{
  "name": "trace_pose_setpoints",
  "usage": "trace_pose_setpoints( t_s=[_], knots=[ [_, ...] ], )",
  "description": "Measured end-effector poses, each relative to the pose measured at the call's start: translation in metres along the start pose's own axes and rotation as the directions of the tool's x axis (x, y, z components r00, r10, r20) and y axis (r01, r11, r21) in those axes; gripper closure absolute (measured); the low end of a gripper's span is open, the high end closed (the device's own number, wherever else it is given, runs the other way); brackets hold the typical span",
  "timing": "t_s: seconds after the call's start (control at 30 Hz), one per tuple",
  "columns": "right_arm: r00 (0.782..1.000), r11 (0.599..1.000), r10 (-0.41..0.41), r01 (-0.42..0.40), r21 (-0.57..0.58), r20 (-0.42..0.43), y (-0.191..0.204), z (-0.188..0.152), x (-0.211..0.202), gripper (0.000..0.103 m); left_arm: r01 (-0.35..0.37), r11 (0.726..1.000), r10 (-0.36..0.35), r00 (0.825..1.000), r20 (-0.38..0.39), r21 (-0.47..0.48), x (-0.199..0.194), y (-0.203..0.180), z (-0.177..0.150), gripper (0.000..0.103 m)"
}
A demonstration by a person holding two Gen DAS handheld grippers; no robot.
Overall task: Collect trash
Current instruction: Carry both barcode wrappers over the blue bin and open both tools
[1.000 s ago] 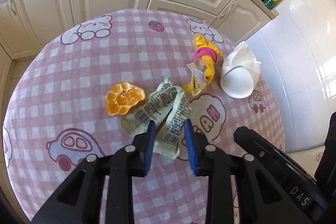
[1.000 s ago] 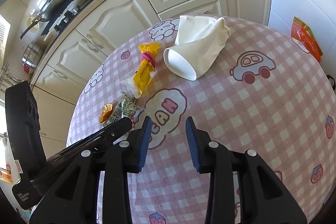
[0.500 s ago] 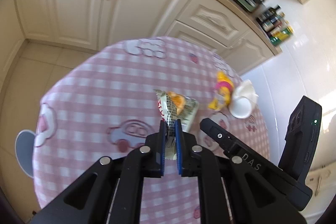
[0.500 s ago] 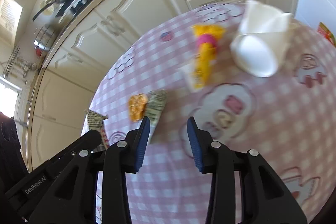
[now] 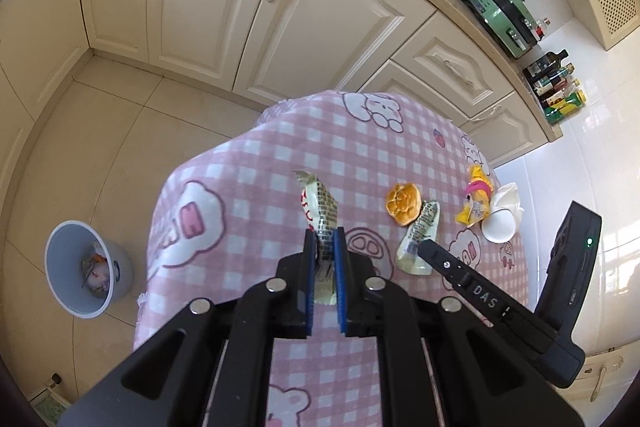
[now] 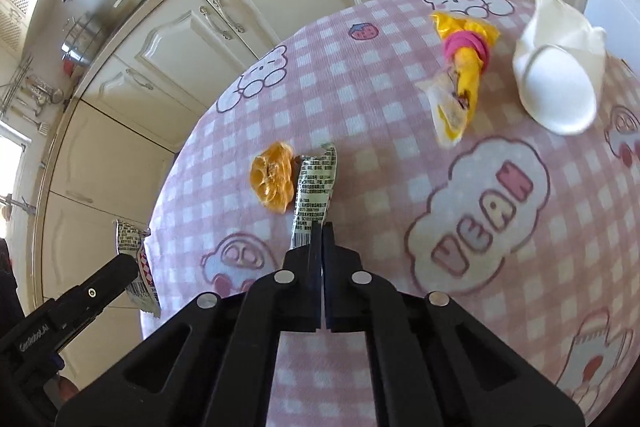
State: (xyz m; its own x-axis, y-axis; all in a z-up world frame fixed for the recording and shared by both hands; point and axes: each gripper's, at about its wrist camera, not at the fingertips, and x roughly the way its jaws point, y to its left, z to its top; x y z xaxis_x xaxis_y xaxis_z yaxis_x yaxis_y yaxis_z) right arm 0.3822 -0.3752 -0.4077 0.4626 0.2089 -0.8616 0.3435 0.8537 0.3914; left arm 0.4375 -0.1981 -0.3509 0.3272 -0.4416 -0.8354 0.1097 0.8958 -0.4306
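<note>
My left gripper [image 5: 323,231] is shut on a white printed snack wrapper [image 5: 320,205] and holds it above the pink checked table [image 5: 248,163]; that wrapper also shows in the right wrist view [image 6: 134,259]. My right gripper [image 6: 322,227] is shut on the near end of a second printed wrapper [image 6: 314,193], which lies beside an orange peel [image 6: 273,177]. A yellow packet with a pink band [image 6: 464,67] and a white paper cup [image 6: 558,83] lie further back. A grey trash bin [image 5: 82,269] stands on the floor to the left.
Cream kitchen cabinets [image 5: 224,7] run behind the table. The counter holds a green appliance [image 5: 502,15] and bottles [image 5: 556,87]. Tiled floor [image 5: 100,131] lies between the table and the cabinets.
My left gripper shut on one wrapper, lifted it and swung left, bringing the bin into view. My right gripper moved to the second wrapper and shut on its end.
</note>
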Motion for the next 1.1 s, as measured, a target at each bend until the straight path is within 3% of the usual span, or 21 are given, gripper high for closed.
trace_pose_setpoints(
  t_s=[0.23, 0.4, 0.67, 1.1],
  knots=[
    [0.999, 0.999, 0.046, -0.046, -0.016, -0.009, 0.042, -0.029, -0.022, 0.103, 0.005, 1.000, -0.005, 1.000, 0.009, -0.013, -0.034, 0.033, -0.007, 0.095],
    [0.993, 0.990, 0.110, -0.113, -0.085, -0.042, 0.100, -0.051, -0.023, 0.103, 0.009, 0.999, -0.009, 1.000, 0.022, -0.037, -0.062, 0.064, -0.012, 0.095],
    [0.973, 0.956, 0.192, -0.215, -0.197, -0.130, 0.201, -0.093, -0.003, 0.103, -0.043, 0.991, 0.051, 0.997, 0.063, -0.130, -0.119, 0.146, -0.021, 0.095],
    [0.935, 0.877, 0.240, -0.325, -0.353, -0.262, 0.341, -0.148, 0.040, 0.103, -0.133, 0.930, 0.184, 0.976, 0.120, -0.342, -0.203, 0.292, -0.046, 0.095]
  ],
)
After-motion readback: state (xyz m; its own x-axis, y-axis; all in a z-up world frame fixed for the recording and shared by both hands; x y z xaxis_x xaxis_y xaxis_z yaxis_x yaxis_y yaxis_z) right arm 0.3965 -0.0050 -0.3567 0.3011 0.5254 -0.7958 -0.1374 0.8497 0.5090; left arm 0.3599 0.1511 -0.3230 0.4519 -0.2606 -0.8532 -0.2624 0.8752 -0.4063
